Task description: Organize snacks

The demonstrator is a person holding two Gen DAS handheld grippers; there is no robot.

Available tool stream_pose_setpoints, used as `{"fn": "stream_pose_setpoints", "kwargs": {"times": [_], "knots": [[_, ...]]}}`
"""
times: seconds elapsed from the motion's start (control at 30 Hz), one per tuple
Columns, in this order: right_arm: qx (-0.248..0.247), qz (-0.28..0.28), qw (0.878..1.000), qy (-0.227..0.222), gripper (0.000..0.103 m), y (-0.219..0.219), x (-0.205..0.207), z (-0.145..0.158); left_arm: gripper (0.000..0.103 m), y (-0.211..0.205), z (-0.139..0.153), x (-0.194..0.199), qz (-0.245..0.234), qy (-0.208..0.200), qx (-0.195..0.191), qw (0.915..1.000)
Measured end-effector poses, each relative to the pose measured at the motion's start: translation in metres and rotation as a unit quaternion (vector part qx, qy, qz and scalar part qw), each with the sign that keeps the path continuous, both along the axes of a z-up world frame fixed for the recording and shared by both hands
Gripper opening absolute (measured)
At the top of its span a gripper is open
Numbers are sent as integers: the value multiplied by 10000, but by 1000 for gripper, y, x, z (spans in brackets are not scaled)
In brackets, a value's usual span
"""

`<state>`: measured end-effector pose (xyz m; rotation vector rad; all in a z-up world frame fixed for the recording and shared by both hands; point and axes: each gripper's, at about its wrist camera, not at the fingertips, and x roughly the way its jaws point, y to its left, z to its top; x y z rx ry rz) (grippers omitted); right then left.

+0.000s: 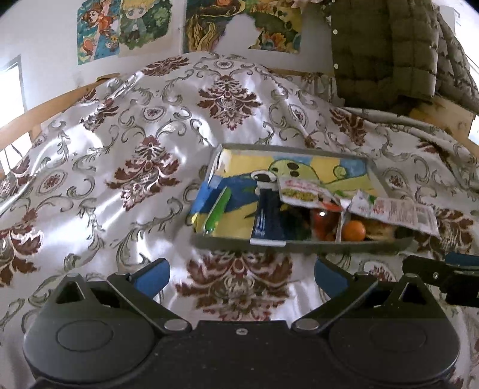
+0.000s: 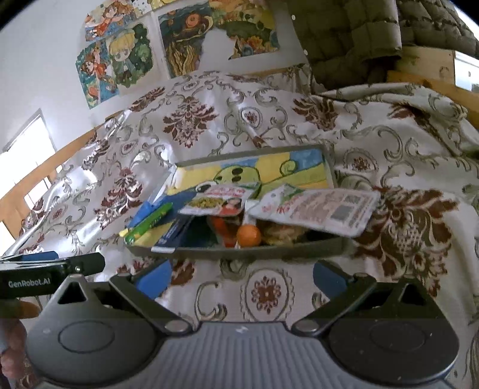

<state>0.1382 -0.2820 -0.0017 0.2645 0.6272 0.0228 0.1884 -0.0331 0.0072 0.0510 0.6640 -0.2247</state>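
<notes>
Two grippers are in my hands, and both stand spread wide with nothing between their blue pads: my left gripper (image 1: 242,276) and my right gripper (image 2: 242,276) each hang over the patterned cloth (image 1: 149,125), short of the grey tray (image 1: 299,244) that lies on it. Neither touches the tray or anything in it. The tray's floor shows a painted picture in yellow, blue and green. Toward its left side lies a green stick pack (image 1: 218,209), tilted on the painted floor. Just right of that, a dark blue packet (image 1: 268,218) reaches to the near rim and slightly over it. Beside it a white pouch with a red and yellow print (image 1: 302,191) lies on top of other snacks, and further right a larger white pouch with printed text (image 1: 395,214) hangs over the tray's right edge. Under these two pouches sit an orange ball-shaped snack (image 1: 354,231) and something red and glossy that I cannot make out. On the wall behind hang cartoon posters (image 1: 119,27), and a quilted olive jacket (image 1: 389,45) hangs at the upper right.
</notes>
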Motion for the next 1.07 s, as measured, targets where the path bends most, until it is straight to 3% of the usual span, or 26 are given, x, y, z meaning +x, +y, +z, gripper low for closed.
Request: {"fn": "stream_pose_setpoints", "kwargs": {"times": [0.4,1.07], "knots": [[-61,-1,9996,258,103,4,-8,-8,102,8,-26,-10,146,299,134,9994],[-64,94,9987,500,103,8,0,-20,102,8,-39,-5,117,423,176,9989]]}}
